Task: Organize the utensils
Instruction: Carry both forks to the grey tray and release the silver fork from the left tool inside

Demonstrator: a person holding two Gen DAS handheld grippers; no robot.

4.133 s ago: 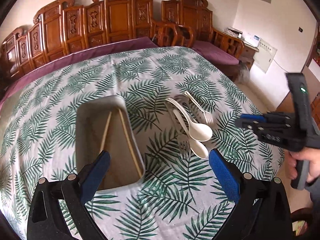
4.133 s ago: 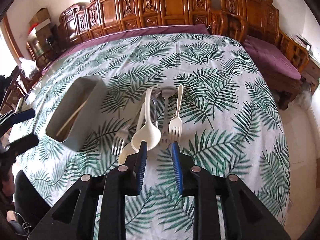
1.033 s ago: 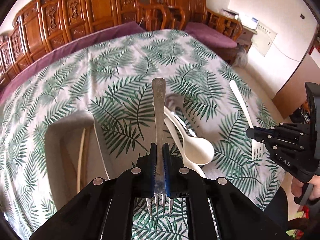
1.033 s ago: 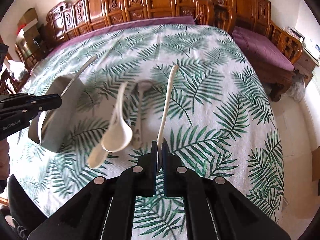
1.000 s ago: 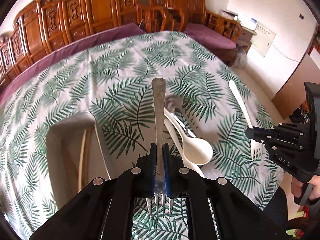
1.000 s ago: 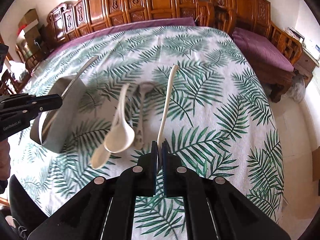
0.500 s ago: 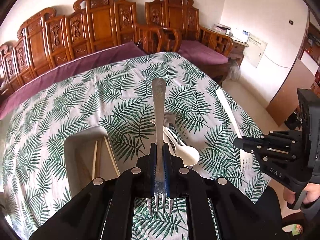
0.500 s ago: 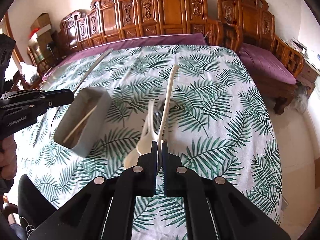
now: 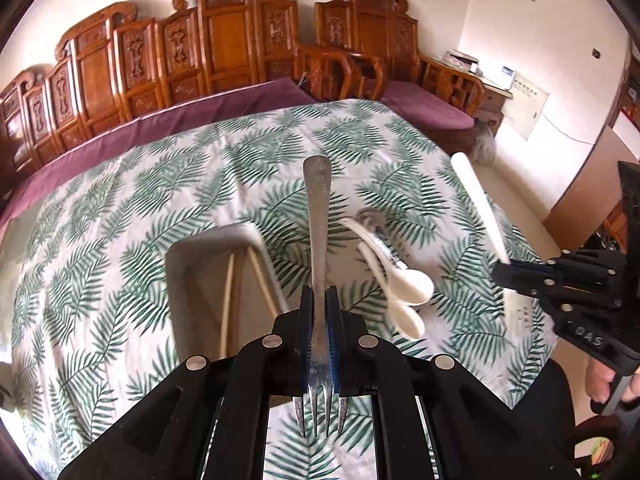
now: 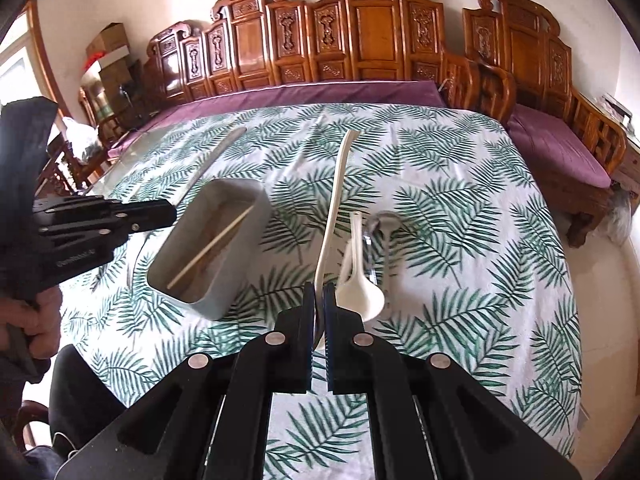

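My left gripper (image 9: 319, 300) is shut on a metal fork (image 9: 318, 220), handle pointing forward, tines toward the camera, held above the table next to the grey box (image 9: 188, 252). The box holds chopsticks (image 9: 226, 304). My right gripper (image 10: 319, 300) is shut on a white plastic fork (image 10: 334, 200), handle forward, above the table right of the grey box (image 10: 236, 200). Two white spoons (image 9: 404, 280) and a metal spoon (image 10: 384, 222) lie on the leaf-print cloth. Each gripper shows in the other's view, the right one (image 9: 500, 270) and the left one (image 10: 170, 212).
The round table (image 10: 460, 184) with a leaf-print cloth has carved wooden chairs (image 10: 360, 36) with purple cushions behind it. The table edge drops off at the right toward the floor. A person's hand holds each gripper handle at the sides.
Both grippers have risen and pulled back from the table with their forks. The box and spoons look smaller and farther. The spoons have not moved.
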